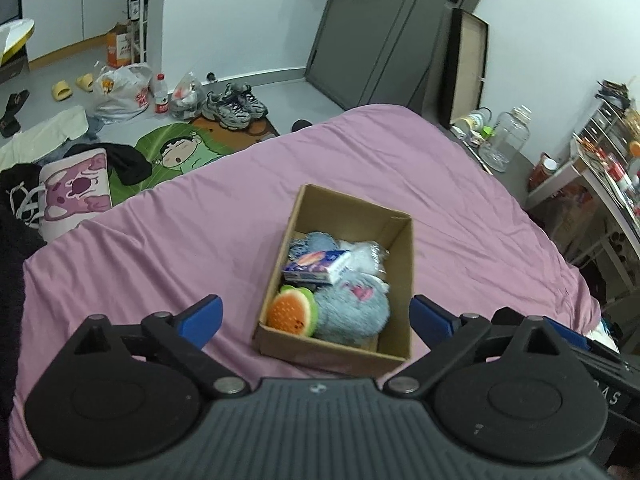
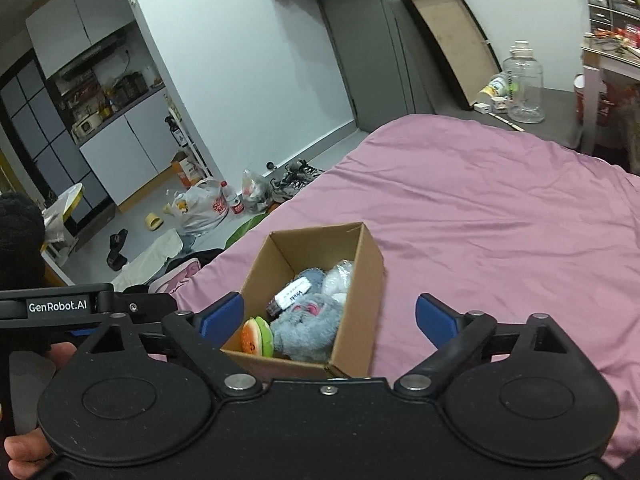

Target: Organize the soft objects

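Cardboard box [image 1: 394,280] sitting open on the pink bedsheet [image 1: 160,240], packed with the soft stuff. Nearest end: a round watermelon-slice plush [image 1: 291,312] tucked into the corner, pressed right up against a big fluffy grey plush [image 1: 352,312] with pink markings. Lying on top just behind those, a blue tissue pack [image 1: 318,266], tilted. Further back, a light blue knitted-looking bundle [image 1: 314,240] and something white in crinkly clear wrap [image 1: 366,258], side by side against the far half of the box.

Left gripper [image 1: 316,316] hanging above the near end of the box, blue pads spread wide, nothing pinched between them, box contents showing in the gap. Same deal with the right gripper [image 2: 330,316]: spread wide open, empty, box [image 2: 360,280] framed between the pads, clear of the cardboard. From that side, watermelon plush [image 2: 256,336] and grey plush [image 2: 308,328] again at the near end, tissue pack [image 2: 290,298] propped on top, white wrapped thing [image 2: 340,278] at the back.

Part of the left gripper's body with a white label visible at the left edge of the right view, fingers [image 2: 24,452] of a hand curled below it.

Rest of the room pretty messy: sneakers [image 1: 234,106], plastic bags [image 1: 122,90] and a water bottle [image 1: 161,94] on the floor past the bed, big clear jar [image 1: 505,136] over on the right
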A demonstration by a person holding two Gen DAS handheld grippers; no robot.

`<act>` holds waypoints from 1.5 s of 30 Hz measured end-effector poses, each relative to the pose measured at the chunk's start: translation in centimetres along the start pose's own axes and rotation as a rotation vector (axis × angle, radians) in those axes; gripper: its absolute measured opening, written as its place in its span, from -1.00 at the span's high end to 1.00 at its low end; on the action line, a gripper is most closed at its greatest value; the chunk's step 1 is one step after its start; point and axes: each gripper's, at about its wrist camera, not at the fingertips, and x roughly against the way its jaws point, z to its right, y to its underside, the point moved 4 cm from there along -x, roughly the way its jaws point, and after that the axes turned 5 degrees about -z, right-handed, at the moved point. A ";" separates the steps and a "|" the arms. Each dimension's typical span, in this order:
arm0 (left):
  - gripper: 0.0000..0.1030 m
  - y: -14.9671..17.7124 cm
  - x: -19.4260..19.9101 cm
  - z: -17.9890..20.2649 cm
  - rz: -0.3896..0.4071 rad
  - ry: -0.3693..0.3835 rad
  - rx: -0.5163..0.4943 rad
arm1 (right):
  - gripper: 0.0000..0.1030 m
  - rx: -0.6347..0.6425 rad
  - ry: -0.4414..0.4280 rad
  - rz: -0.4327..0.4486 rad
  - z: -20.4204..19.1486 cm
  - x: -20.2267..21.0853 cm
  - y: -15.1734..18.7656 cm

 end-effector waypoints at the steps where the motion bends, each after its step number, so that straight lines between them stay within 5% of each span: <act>1: -0.93 0.2 0.3 0.3 0.003 -0.003 -0.009 | -0.85 -0.002 0.002 0.001 0.2 0.4 0.2; 5: -0.99 1.2 1.6 1.6 0.006 -0.012 -0.040 | -1.00 0.000 0.004 0.013 0.9 2.5 0.6; 22: -0.99 5.2 7.0 6.7 0.070 0.011 -0.122 | -1.00 0.029 0.075 0.051 4.2 10.7 2.5; 45: -0.99 10.8 12.5 10.6 0.128 0.036 -0.201 | -1.00 0.043 0.082 0.067 5.2 16.3 5.6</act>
